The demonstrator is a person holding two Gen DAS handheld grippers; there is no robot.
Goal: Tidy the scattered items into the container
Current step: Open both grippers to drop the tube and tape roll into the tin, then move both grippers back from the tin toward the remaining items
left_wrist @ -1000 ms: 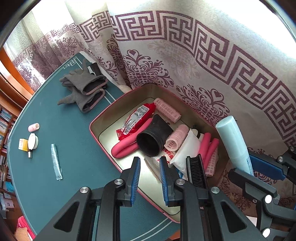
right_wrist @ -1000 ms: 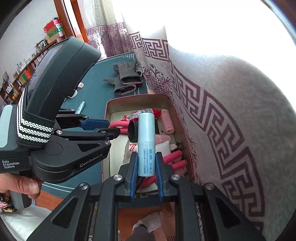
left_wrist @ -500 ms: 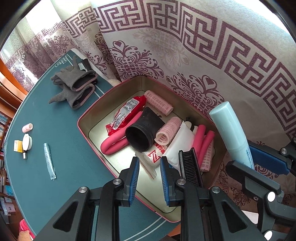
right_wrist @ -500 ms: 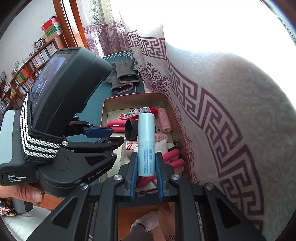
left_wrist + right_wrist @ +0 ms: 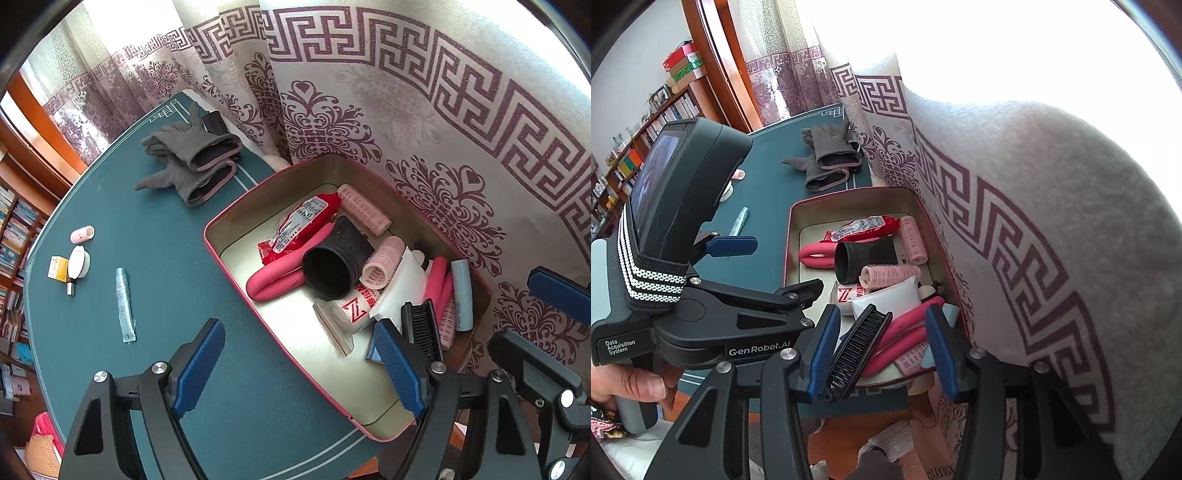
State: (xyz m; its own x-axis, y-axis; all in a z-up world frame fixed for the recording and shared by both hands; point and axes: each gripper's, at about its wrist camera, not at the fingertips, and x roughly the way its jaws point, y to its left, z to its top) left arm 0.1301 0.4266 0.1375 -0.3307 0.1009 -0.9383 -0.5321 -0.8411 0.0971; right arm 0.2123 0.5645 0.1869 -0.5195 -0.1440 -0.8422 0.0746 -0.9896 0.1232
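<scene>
Both grippers' jaws wide, empty: right gripper (image 5: 882, 347) over tin (image 5: 236, 266); left gripper (image 5: 295, 365) should target tube (image 5: 123, 304) ahead-left, approach lengthwise.

The tin (image 5: 236, 218) sits on the table (image 5: 155, 295) against the curtain (image 5: 424, 122). Inside it lie 2 rollers (image 5: 364, 210), a cup (image 5: 328, 269), a comb (image 5: 421, 328) and a tube (image 5: 463, 295). Left of the tin lies a sachet (image 5: 124, 304); behind it, gloves (image 5: 192, 162).
</scene>
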